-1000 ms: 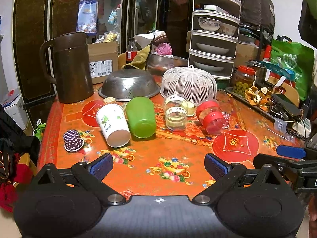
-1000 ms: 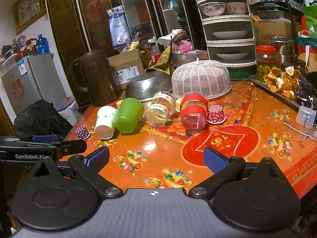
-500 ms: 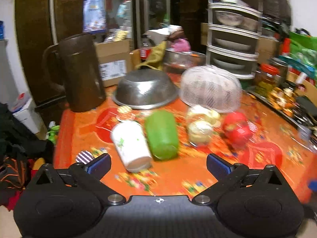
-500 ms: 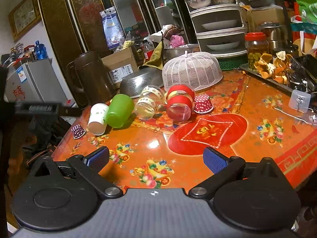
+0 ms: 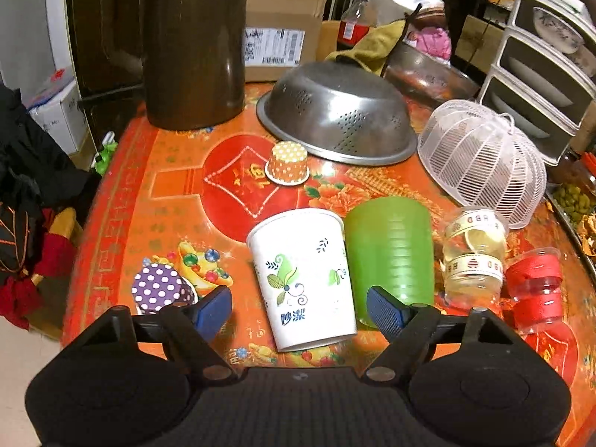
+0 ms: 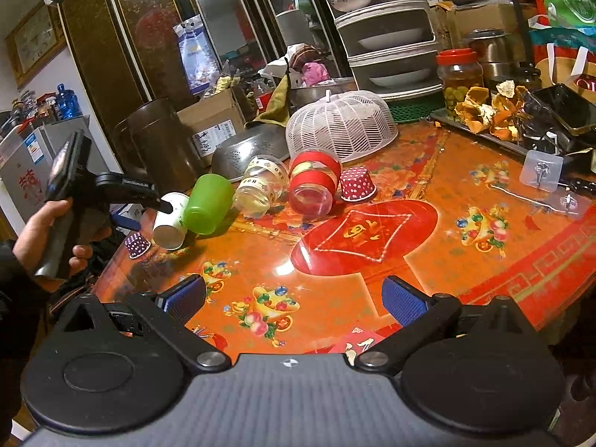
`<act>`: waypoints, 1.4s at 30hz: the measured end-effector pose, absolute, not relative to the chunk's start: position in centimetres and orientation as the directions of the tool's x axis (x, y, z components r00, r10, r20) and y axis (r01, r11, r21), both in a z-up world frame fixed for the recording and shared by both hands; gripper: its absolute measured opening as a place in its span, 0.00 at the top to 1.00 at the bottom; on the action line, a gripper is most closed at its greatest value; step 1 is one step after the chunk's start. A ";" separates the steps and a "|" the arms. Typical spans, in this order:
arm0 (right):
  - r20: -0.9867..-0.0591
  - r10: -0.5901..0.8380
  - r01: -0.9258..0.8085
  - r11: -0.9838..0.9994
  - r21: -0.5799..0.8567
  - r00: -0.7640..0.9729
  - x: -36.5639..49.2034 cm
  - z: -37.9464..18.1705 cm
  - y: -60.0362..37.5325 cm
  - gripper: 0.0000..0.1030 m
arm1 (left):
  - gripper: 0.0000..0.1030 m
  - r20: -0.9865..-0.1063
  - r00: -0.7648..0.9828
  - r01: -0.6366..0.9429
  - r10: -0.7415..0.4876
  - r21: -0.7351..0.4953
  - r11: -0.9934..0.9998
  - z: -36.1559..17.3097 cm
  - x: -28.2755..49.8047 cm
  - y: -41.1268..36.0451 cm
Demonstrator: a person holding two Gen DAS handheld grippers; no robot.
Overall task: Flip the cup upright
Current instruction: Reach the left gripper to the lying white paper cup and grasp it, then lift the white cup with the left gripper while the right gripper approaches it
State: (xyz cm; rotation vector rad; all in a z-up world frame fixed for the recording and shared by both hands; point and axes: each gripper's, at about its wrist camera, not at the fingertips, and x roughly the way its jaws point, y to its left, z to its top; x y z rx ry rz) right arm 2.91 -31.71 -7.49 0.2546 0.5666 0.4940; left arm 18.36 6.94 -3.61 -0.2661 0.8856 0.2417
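A white paper cup [image 5: 303, 279] with a green leaf print lies on its side on the orange table, mouth toward me. A green plastic cup [image 5: 391, 257] lies on its side against its right. My left gripper [image 5: 300, 311] is open, its blue pads on either side of the white cup's mouth end, not touching it. Both cups also show in the right wrist view: the white cup [image 6: 172, 219] and the green cup [image 6: 206, 203], with the left gripper's body just above them. My right gripper [image 6: 294, 300] is open and empty over the near table edge.
Two clear jars lie on their sides, one with white tape [image 5: 473, 257] and one with red tape [image 5: 534, 287]. Small paper cupcake cups [image 5: 162, 287] [image 5: 287, 164] stand upside down. A brown jug [image 5: 193, 44], steel colander [image 5: 335, 115] and white mesh cover [image 5: 484, 160] stand behind.
My left gripper has moved forward and down toward the white cup, which now lies between its open fingers. The right gripper has drawn back slightly and stays open.
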 end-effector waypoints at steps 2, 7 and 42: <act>-0.453 0.512 -0.377 0.854 0.358 0.730 2.9 -7.5 -31.6 0.01 | 0.22 -0.794 0.600 -0.316 0.093 -0.129 0.940 -4.1 18.9 7.0; -0.458 0.515 -0.385 0.854 0.350 0.724 2.9 -7.5 -31.1 0.01 | 0.34 -0.807 0.585 -0.325 0.080 -0.142 0.935 -5.0 19.8 7.5; -0.518 0.550 -0.391 0.834 0.390 0.656 2.9 -7.9 -28.7 0.01 | 0.40 -0.742 0.651 -0.010 -0.157 -0.216 0.976 -3.3 -0.6 -4.3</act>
